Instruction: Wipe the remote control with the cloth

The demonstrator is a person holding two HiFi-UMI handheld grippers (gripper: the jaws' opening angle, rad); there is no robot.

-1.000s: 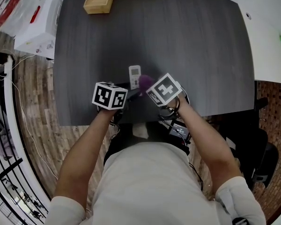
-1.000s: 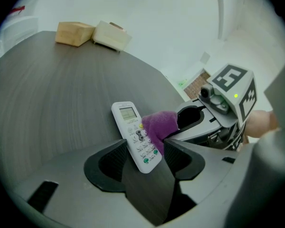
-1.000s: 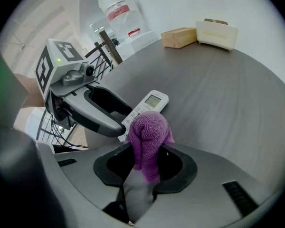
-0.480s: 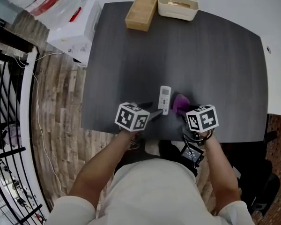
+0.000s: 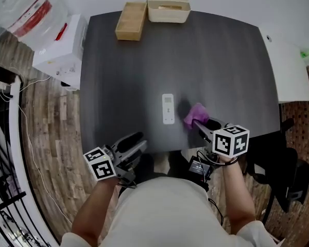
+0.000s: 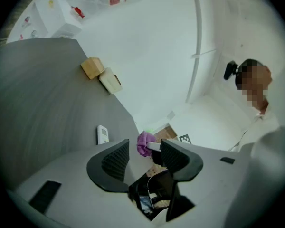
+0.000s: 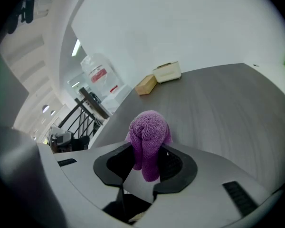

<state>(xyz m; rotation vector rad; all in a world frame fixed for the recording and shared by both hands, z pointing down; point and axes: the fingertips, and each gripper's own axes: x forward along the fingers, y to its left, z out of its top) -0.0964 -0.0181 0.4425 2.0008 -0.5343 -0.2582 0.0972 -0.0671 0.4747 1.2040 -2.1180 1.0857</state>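
1. Since the earlier head view, the left gripper (image 5: pixel 135 142) has drawn back from the remote control (image 5: pixel 168 108). It now hangs at the table's (image 5: pixel 221 60) near edge, at about 7 o'clock from the remote control. The right gripper (image 5: pixel 198 123) has also pulled away, to about 4 o'clock.
2. The remote control lies flat, alone, near the middle of the table, with nothing touching it.
3. Risk A: I judge that the unheld remote control could skid across the smooth table at the first wipe, because no jaw steadies it.
4. Risk B: the cloth (image 5: pixel 195 113) is bunched into a lump. It may drag out of the grip or pass over the remote control unevenly, since only one fold is pinched.
5. Risk C: coming back in from below the table's edge, the left gripper could knock the rim or nudge the remote control askew.
6. Left gripper: the jaws stand moderately apart and have just been closing a little. Nothing lies between them, and the cloth shows only in the distance through the gap.
7. Right gripper: the jaws are clamped on the cloth, which bulges out beyond the tips. It sits at 3 to 4 o'clock from the remote control, near it but apart. I cannot tell whether it touches the table.
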